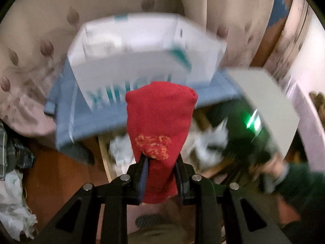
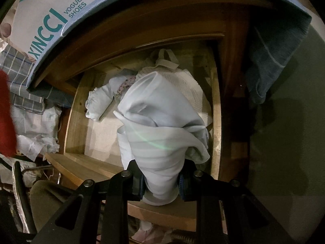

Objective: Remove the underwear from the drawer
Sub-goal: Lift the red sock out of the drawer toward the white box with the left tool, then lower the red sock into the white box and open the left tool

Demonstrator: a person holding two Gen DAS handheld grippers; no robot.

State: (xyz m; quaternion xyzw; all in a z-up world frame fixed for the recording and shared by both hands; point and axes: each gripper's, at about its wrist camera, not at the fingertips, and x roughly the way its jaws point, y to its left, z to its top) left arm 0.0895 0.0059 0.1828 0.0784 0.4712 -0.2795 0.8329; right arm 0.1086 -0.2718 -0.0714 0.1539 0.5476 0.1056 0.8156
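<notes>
My left gripper (image 1: 160,160) is shut on a red piece of underwear (image 1: 160,118) with an orange print, held up in front of a white shoe box (image 1: 142,52); the picture is blurred by motion. The same red underwear (image 2: 6,111) shows at the left edge of the right wrist view. My right gripper (image 2: 162,174) is shut on a pale blue-white piece of underwear (image 2: 156,126), held over the open wooden drawer (image 2: 75,109). More light clothes (image 2: 101,99) lie in the drawer behind it.
The shoe box (image 2: 46,16) stands on a blue towel (image 1: 113,116) on top of the cabinet, and the towel (image 2: 270,61) hangs down at the right. A person's green sleeve (image 1: 300,185) is at the right. Crumpled bags (image 2: 38,126) and checked cloth (image 2: 22,75) lie left of the drawer.
</notes>
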